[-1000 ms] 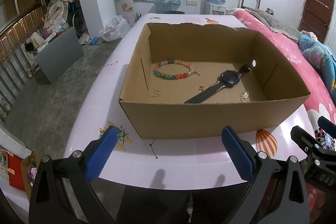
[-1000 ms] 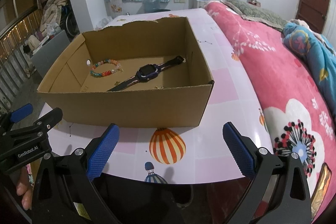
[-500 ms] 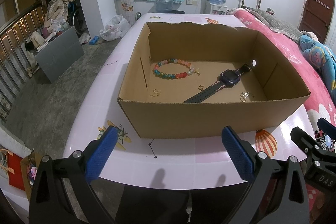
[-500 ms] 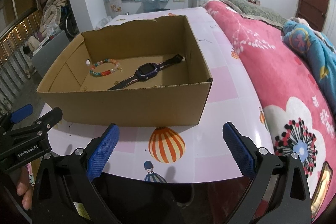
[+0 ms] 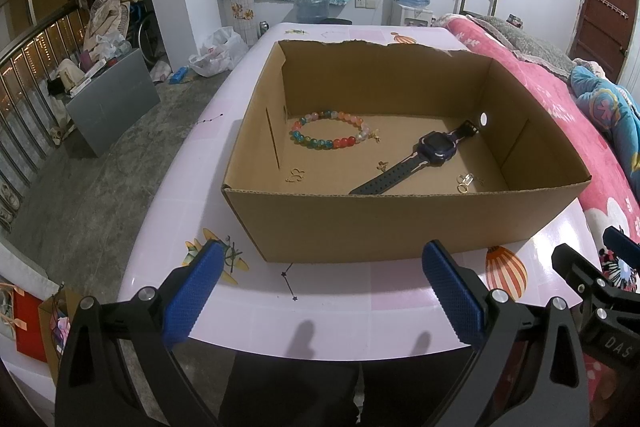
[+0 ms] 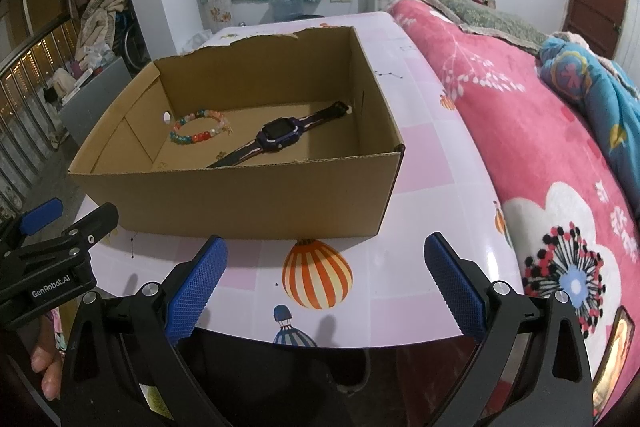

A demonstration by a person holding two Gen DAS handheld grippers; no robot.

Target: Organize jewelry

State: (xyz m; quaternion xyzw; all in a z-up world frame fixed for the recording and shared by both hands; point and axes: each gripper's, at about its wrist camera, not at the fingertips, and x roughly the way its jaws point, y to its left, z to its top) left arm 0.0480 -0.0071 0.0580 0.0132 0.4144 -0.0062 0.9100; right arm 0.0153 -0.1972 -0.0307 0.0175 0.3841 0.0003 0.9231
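Both the left gripper [image 5: 322,291] and right gripper [image 6: 326,285] hang spread and empty before an open brown cardboard box [image 5: 400,223], where a multicoloured beaded bracelet [image 5: 334,135] lies beside a dark purple rubber-strapped smartwatch [image 5: 436,151].

We read two markings, both white on black gripper bodies. In the right wrist view, the left gripper [image 6: 44,227] at the table's near left corner carries "GenRobot.AI" (printed along its side face). In the left wrist view, the right gripper [image 5: 600,267] by the near right corner shows "DAS", cut off at the frame edge. We can read nothing else.
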